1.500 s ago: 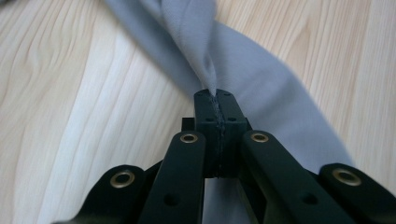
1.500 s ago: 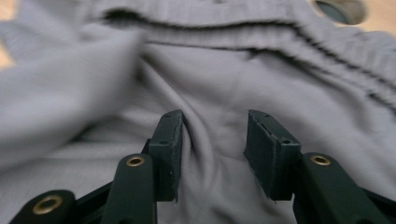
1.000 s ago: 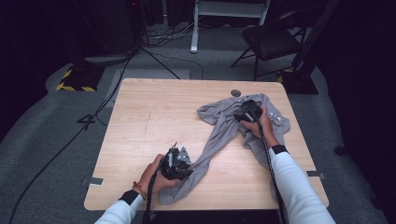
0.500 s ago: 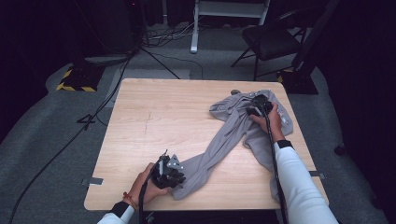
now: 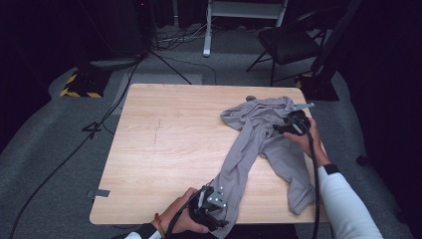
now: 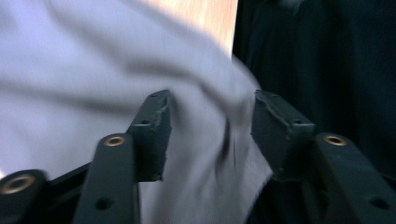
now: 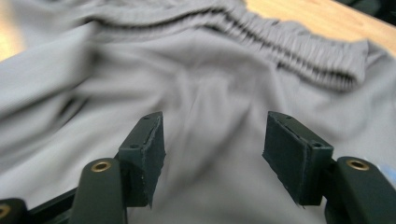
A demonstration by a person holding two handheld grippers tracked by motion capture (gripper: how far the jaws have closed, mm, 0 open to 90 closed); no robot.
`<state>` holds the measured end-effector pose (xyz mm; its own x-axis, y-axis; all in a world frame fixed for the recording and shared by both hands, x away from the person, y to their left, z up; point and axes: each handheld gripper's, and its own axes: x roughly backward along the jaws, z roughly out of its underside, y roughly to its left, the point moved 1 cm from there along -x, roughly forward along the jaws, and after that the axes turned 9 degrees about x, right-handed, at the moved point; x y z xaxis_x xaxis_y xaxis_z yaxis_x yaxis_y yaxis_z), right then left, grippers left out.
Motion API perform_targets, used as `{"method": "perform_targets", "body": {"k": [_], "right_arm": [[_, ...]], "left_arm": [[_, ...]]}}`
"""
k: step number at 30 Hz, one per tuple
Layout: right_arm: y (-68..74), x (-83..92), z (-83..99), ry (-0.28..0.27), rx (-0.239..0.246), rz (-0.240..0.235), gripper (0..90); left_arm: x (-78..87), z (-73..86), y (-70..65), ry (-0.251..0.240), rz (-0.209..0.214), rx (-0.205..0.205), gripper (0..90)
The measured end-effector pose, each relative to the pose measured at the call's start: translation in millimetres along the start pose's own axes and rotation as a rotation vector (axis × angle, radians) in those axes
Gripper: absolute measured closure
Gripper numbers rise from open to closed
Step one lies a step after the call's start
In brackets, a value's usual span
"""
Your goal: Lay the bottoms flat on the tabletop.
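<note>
The pants point(image 5: 259, 144) are grey and lie spread on the right half of the table point(image 5: 164, 149). One leg runs down to the near edge of the table, and the other leg lies next to it, closer to the right edge. The stretchy waistband point(image 7: 299, 44) is at the far end of the pants.

The left gripper point(image 5: 211, 211) is at the end of the long leg, right at the near edge of the table. Its jaws have just been opening. Now they stand apart, and in the left gripper view the cloth of the pants point(image 6: 116, 70) lies between them, loose. The pads do not press on it. The left hand point(image 5: 179, 219) holds this gripper from below the pants leg.

The right gripper point(image 5: 291, 124) is over the top part of the pants, near the waistband. Its jaws have just been opening too. In the right gripper view they are spread wide, and the grey cloth point(image 7: 210, 140) shows in the gap, but they are not pinching it. The right hand point(image 5: 306, 139) is just behind the gripper, and a white sleeve point(image 5: 343, 204) goes back along the right side of the pants.

Farther off, past the far end of the pants, a black chair point(image 5: 293, 45) stands on the floor point(image 5: 59, 164). Cables point(image 5: 99, 124) lie on the floor, well to the left of the pants.
</note>
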<state>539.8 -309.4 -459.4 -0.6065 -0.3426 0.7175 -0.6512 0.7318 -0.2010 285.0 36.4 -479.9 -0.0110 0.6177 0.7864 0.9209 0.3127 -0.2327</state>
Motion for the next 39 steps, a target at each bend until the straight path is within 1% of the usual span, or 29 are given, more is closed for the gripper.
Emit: {"method": "perform_targets", "body": {"k": [1, 2, 3, 4, 5, 6, 7, 8, 9, 10, 11, 13, 14, 15, 17, 18, 20, 21, 22, 23, 24, 25, 27, 29, 34, 36, 37, 38, 39], "right_arm": [[0.0, 0.0, 0.0, 0.0, 0.0, 0.0, 38.4], [4.6, 22.4, 16.7, -0.022, 0.011, -0.037, 38.8], [4.6, 22.4, 16.7, -0.022, 0.011, -0.037, 38.8], [12.1, 39.2, 34.3, -0.001, 0.045, -0.043, 38.8], [12.1, 39.2, 34.3, -0.001, 0.045, -0.043, 38.8], [15.7, 46.2, 43.1, -0.002, 0.052, -0.057, 38.8], [23.4, 55.4, 59.6, 0.012, 0.042, -0.083, 38.7], [28.6, 58.1, 66.9, 0.025, 0.041, -0.095, 38.4], [34.3, 60.1, 73.5, 0.042, 0.06, -0.096, 38.4], [39.5, 62.0, 79.5, 0.054, 0.074, -0.088, 38.4], [44.1, 64.0, 85.0, 0.064, 0.069, -0.094, 38.2], [51.4, 70.6, 93.5, 0.077, 0.103, -0.094, 37.9], [53.7, 76.0, 97.5, 0.073, 0.1, -0.086, 38.0], [55.2, 80.7, 102.1, 0.062, 0.08, -0.099, 38.0], [57.5, 85.1, 106.7, 0.07, 0.083, -0.105, 37.9], [59.8, 89.1, 111.4, 0.083, 0.092, -0.089, 37.9], [62.8, 96.2, 121.5, 0.083, 0.061, -0.1, 37.9], [67.0, 101.7, 131.5, 0.1, 0.058, -0.098, 37.5], [67.0, 101.7, 131.5, 0.1, 0.058, -0.098, 37.5], [69.9, 108.7, 139.9, 0.105, 0.058, -0.096, 38.1], [69.9, 108.7, 139.9, 0.105, 0.058, -0.096, 38.1], [69.1, 115.4, 148.0, 0.111, 0.03, -0.079, 38.0], [69.9, 121.7, 157.1, 0.102, -0.014, -0.098, 38.2], [73.2, 129.8, 164.6, 0.108, -0.028, -0.093, 38.7], [84.5, 145.6, 176.2, 0.129, -0.034, -0.09, 39.3], [94.3, 155.9, 179.6, 0.172, -0.017, -0.096, 39.1], [94.3, 155.9, 179.6, 0.172, -0.017, -0.096, 39.1], [102.2, 161.1, 180.3, 0.196, -0.005, -0.113, 39.7], [106.7, 163.1, 179.7, 0.207, 0.006, -0.13, 40.6]], "left_arm": [[0.7, -3.4, 2.8, -0.006, -0.029, 0.005, 39.4], [2.9, -12.5, 16.1, -0.044, -0.067, 0.021, 32.8], [2.9, -12.5, 16.1, -0.044, -0.067, 0.021, 31.8], [3.8, -18.9, 27.1, -0.072, -0.102, 0.034, 31.5], [4.3, -24.9, 37.5, -0.083, -0.125, 0.038, 31.5], [4.4, -31.3, 49.1, -0.094, -0.139, 0.04, 30.2], [2.7, -44.9, 74.3, -0.124, -0.2, 0.076, 31.0], [0.2, -51.8, 87.7, -0.144, -0.201, 0.104, 32.7], [-4.4, -59.0, 99.8, -0.146, -0.232, 0.124, 34.2], [-4.4, -59.0, 99.8, -0.146, -0.232, 0.124, 34.4], [-15.4, -73.1, 119.3, -0.134, -0.255, 0.165, 35.9], [-26.8, -85.7, 129.3, -0.136, -0.298, 0.166, 36.7], [-32.0, -91.2, 131.9, -0.128, -0.336, 0.154, 37.2], [-36.4, -95.2, 134.1, -0.12, -0.36, 0.133, 37.0], [-39.2, -97.3, 137.0, -0.114, -0.365, 0.128, 41.6], [-41.6, -97.6, 139.9, -0.101, -0.369, 0.136, 41.6], [-42.1, -94.0, 144.6, -0.076, -0.383, 0.131, 45.9], [-36.6, -88.3, 147.1, -0.068, -0.367, 0.147, 47.5], [-36.6, -88.3, 147.1, -0.068, -0.367, 0.147, 47.8], [-33.5, -84.9, 147.1, -0.059, -0.365, 0.145, 48.0], [-29.8, -81.3, 146.8, -0.046, -0.369, 0.141, 48.0], [-22.6, -72.3, 144.6, -0.03, -0.373, 0.144, 48.0], [-18.4, -66.9, 143.7, -0.022, -0.368, 0.144, 47.9], [-9.1, -54.3, 142.2, -0.018, -0.383, 0.155, 47.9], [13.1, -21.7, 136.6, -0.013, -0.363, 0.218, 47.1], [20.0, -11.4, 131.7, -0.003, -0.367, 0.234, 42.5], [22.9, -7.1, 129.5, 0.006, -0.363, 0.238, 42.5], [26.3, -0.4, 123.5, 0.018, -0.33, 0.251, 38.7], [26.3, -0.4, 123.5, 0.018, -0.33, 0.251, 35.4]]}}
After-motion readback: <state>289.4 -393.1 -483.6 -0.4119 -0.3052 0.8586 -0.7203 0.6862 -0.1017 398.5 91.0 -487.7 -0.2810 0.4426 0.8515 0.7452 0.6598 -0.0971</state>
